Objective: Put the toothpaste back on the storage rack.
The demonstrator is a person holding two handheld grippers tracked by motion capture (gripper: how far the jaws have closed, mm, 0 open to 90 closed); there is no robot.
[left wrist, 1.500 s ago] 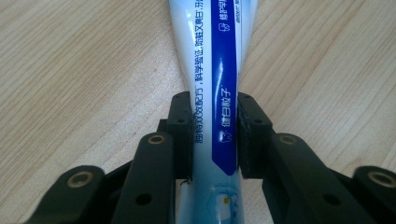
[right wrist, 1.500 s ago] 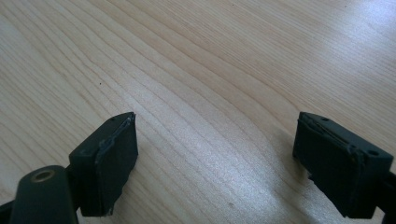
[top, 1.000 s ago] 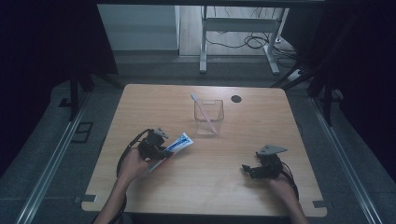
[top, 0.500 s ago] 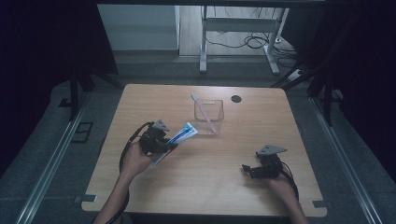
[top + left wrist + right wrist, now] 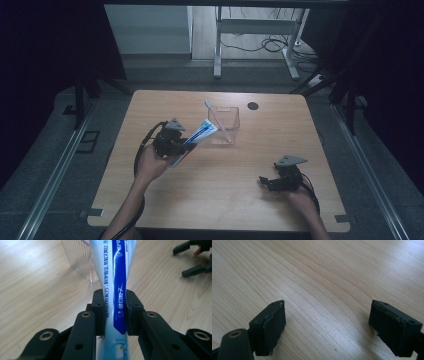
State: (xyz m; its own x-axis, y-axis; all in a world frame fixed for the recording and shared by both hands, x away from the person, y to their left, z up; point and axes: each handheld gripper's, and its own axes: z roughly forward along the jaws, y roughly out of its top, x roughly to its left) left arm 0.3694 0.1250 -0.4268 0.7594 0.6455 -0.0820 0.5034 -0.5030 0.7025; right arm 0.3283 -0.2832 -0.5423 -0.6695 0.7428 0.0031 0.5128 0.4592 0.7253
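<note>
Left of centre in the high view, the left gripper (image 5: 181, 143) has its jaws closed on a blue-and-white toothpaste tube (image 5: 198, 137), clamping it across its lower part. The tube's long axis slants up and to the right in that frame, and its far end reaches the near left rim of the clear plastic cup (image 5: 224, 126), which stands just right of it toward the middle of the table (image 5: 280, 120). Whether the tip has crossed the rim or only touches it cannot be told. A toothbrush (image 5: 218, 120) already leans inside the cup. In the left gripper view the tube (image 5: 115, 277) rises straight up the middle of the frame between the 2 jaws, with the cup's ribbed wall (image 5: 80, 260) at upper left. The left hand (image 5: 150, 164) is plainly the nearer one; its forearm enters from the bottom edge and angles up and to the right. The right gripper (image 5: 275, 181) sits low at lower right, well apart from the cup, jaws spread wide over bare wood and holding nothing.
</note>
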